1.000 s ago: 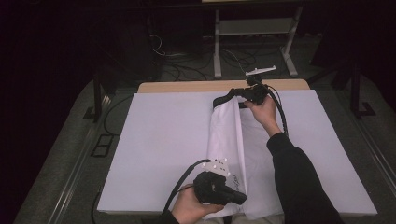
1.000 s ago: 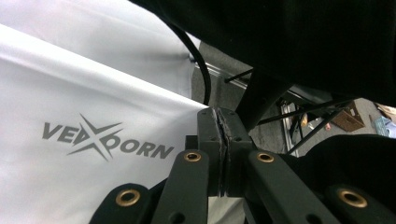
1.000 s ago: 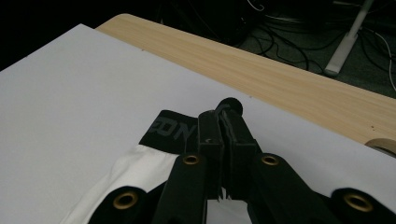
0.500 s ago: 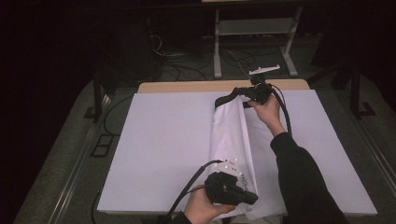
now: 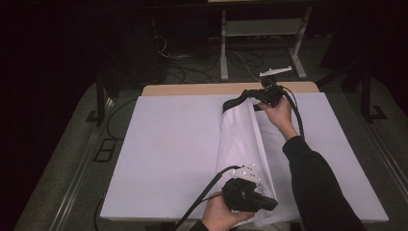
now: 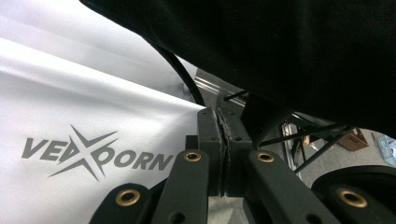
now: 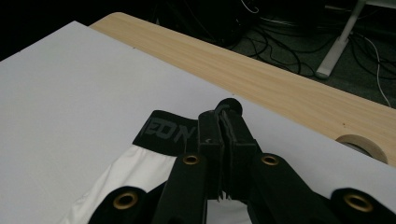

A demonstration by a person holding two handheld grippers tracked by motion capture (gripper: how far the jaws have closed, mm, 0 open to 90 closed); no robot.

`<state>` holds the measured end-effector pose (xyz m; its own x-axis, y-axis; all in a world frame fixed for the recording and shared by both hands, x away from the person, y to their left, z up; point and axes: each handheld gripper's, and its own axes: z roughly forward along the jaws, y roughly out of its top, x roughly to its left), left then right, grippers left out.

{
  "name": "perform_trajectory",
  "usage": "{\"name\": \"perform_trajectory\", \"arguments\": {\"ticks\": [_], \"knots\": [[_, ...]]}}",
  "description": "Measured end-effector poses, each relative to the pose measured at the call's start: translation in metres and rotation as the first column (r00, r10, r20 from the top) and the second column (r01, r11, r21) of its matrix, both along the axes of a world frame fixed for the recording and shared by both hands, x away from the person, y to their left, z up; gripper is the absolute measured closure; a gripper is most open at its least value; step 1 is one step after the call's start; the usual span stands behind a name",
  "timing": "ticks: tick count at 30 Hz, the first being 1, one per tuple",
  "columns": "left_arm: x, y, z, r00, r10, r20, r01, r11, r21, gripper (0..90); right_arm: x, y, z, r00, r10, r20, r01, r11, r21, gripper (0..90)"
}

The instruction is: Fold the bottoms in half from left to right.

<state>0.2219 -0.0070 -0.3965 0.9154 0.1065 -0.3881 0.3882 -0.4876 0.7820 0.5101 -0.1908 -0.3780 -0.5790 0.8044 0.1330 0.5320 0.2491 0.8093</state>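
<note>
A white garment (image 5: 240, 139) with a black waistband (image 5: 234, 102) lies lengthwise on the white table cover (image 5: 163, 144). At the far end my right gripper (image 5: 251, 94) is shut on the waistband (image 7: 168, 133); its jaws (image 7: 223, 123) are pressed together over the band's edge. At the near edge my left gripper (image 5: 272, 204) is shut on the garment's lower end, pointing right. In the left gripper view the jaws (image 6: 224, 135) are closed, with white fabric bearing a grey logo (image 6: 93, 156) beside them and a dark sleeve overhead.
A wooden table edge (image 5: 202, 89) shows beyond the cover, with a tape roll (image 7: 364, 144) on it. A metal stand (image 5: 260, 48) and cables stand on the floor behind. Bare cover lies left of the garment.
My left gripper has moved right along the near edge, dragging the garment's lower end with it. The right gripper has stayed on the waistband.
</note>
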Motion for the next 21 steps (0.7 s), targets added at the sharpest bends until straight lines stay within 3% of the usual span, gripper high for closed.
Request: {"name": "perform_trajectory", "arguments": {"ticks": [11, 16, 21], "knots": [[0.004, -0.02, -0.004, 0.9998, -0.019, -0.011, 0.019, 0.9998, -0.008, 87.3, 0.003, -0.016, 0.0, 0.9999, 0.011, -0.003, -0.011, 0.999, -0.032, 86.0], [0.006, -0.033, -0.008, 0.9993, -0.034, -0.017, 0.034, 0.9994, 0.008, 87.2, 0.004, -0.021, 0.0, 0.9998, 0.02, -0.005, -0.02, 0.999, -0.04, 86.0], [0.006, -0.047, -0.012, 0.9992, -0.029, -0.028, 0.03, 0.9994, 0.016, 87.3, 0.006, -0.031, 0.0, 0.9996, 0.027, -0.013, -0.027, 0.999, -0.023, 86.0]]}}
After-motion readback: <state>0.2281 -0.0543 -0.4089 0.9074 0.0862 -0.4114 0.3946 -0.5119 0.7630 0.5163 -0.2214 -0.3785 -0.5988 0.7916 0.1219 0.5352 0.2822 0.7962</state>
